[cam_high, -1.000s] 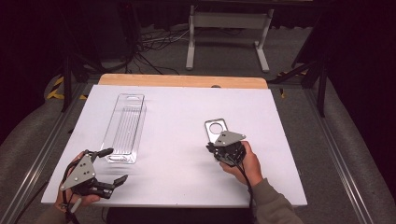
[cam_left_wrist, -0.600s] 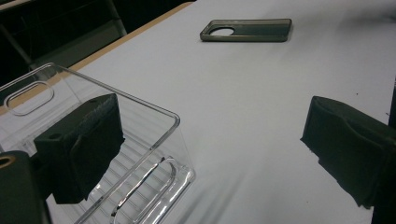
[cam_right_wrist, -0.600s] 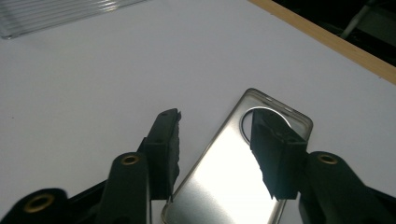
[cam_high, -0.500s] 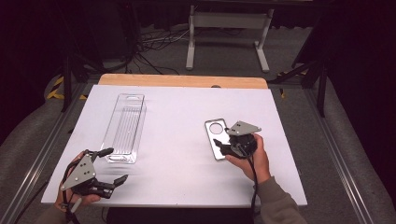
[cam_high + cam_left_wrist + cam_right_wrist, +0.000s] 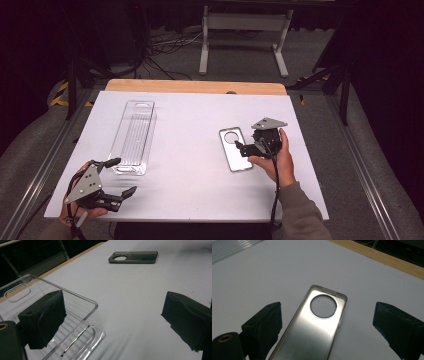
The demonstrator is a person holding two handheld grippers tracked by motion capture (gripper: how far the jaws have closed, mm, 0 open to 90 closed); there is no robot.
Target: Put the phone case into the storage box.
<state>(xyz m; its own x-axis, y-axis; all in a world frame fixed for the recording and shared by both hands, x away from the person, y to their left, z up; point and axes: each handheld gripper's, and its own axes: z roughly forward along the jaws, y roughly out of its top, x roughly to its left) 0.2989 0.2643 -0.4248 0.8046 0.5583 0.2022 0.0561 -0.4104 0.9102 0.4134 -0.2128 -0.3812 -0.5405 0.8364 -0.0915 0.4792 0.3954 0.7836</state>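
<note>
I see the phone case [image 5: 235,150] lying flat on the white table [image 5: 190,125], right of centre, its round camera hole toward the far edge. In the right gripper view its near end runs down between my right gripper's [image 5: 245,149] fingers [image 5: 263,326], which have just been opening and now stand wide on either side without touching it. My left gripper [image 5: 117,176] sits at the table's near left corner, spread wide and holding nothing, with one finger [image 5: 43,317] seen through the corner of the clear plastic tray [image 5: 134,137].
</note>
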